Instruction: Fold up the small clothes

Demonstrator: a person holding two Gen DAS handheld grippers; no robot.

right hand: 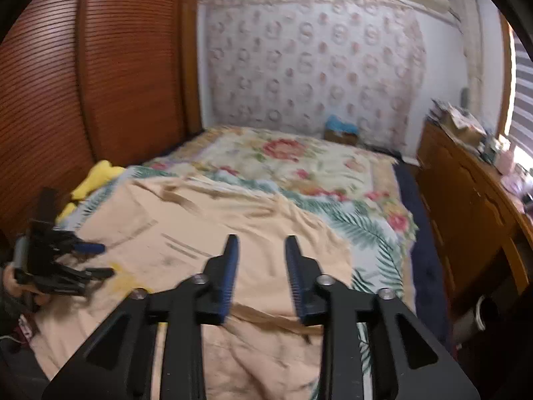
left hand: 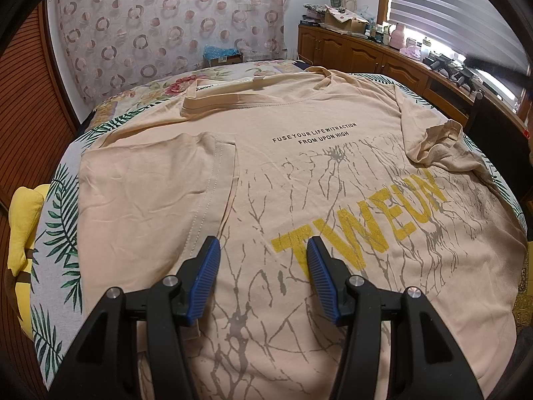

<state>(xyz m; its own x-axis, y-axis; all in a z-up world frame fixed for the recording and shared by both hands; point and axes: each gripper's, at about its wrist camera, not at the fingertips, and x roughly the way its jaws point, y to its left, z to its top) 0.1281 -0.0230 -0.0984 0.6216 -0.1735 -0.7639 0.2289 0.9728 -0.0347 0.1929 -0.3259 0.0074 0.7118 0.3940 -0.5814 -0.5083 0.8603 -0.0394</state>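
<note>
The left tongs (left hand: 263, 250) stand spread wide and released, their ribbed blue pads (left hand: 205, 276) on black arms low over a peach cotton T-shirt (left hand: 299, 173), with nothing between them. One sleeve (left hand: 156, 180) lies folded in over the chest, its stitched hem running toward the left pad; the other sleeve (left hand: 436, 143) is bunched and wrinkled. The shirt carries small black lettering, a grey crack-like print and large yellow letters (left hand: 359, 226).

The right tongs (right hand: 261, 250) are also parted and empty, held above the shirt (right hand: 240, 233); that view is blurred. The left tongs (right hand: 93, 260) show at its left edge.

The shirt lies spread on a bed (right hand: 299, 163) covered with a floral and palm-leaf sheet. A yellow cushion (left hand: 23, 220) sits at the bed's edge beside slatted wooden doors (right hand: 83, 66).
</note>
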